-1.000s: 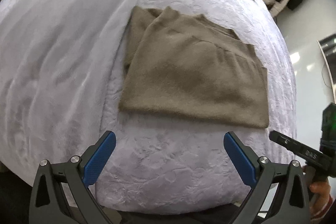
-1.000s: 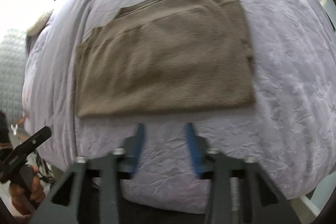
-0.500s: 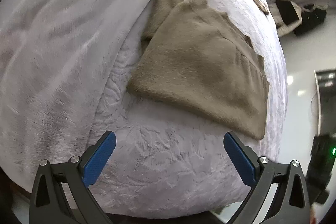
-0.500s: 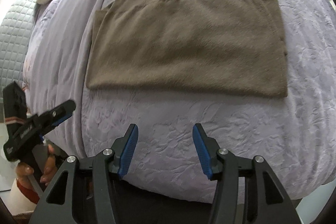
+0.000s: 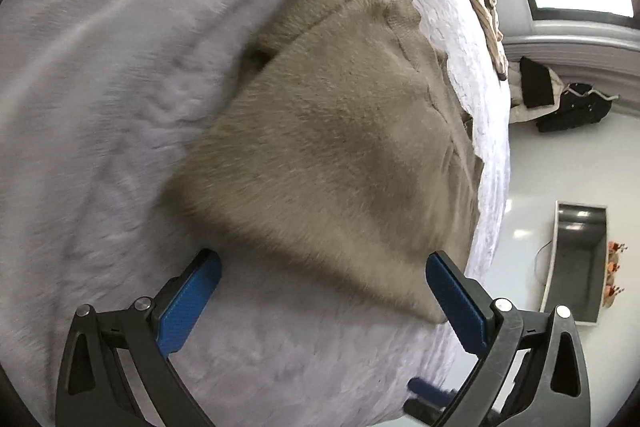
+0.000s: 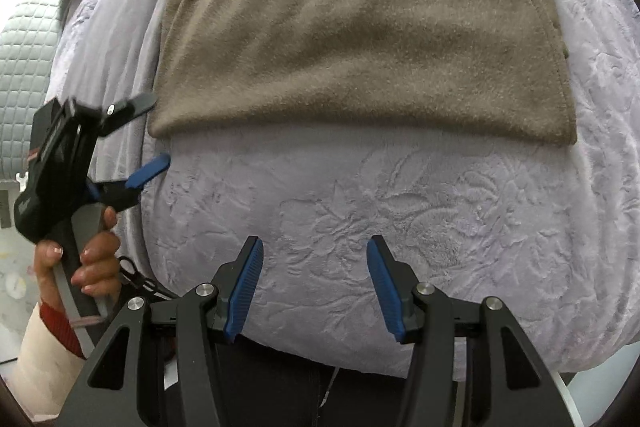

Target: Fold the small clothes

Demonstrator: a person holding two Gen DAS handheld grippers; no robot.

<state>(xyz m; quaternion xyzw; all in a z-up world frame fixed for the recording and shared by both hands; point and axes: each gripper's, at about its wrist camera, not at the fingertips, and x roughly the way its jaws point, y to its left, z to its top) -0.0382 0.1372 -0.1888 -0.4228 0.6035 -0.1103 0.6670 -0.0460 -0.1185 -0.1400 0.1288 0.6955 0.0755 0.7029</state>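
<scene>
folded brown sweater (image 6: 360,39) lies flat on the bed (image 6: 400,211) – left gripper (image 5: 320,291) spread wide at its near edge, right gripper (image 6: 312,283) spread, holding nothing.

Taupe knit sweater (image 6: 352,39), folded to flat rectangle, neckline at far edge, on lavender bedspread (image 6: 400,219).

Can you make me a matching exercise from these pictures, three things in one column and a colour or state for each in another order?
Things:
1. sweater
2. bed cover
3. left claw

States:
A. pale lilac, embossed pattern
B. open, holding nothing
C. brown, folded flat

Pairs: 1-C, 2-A, 3-B
</scene>
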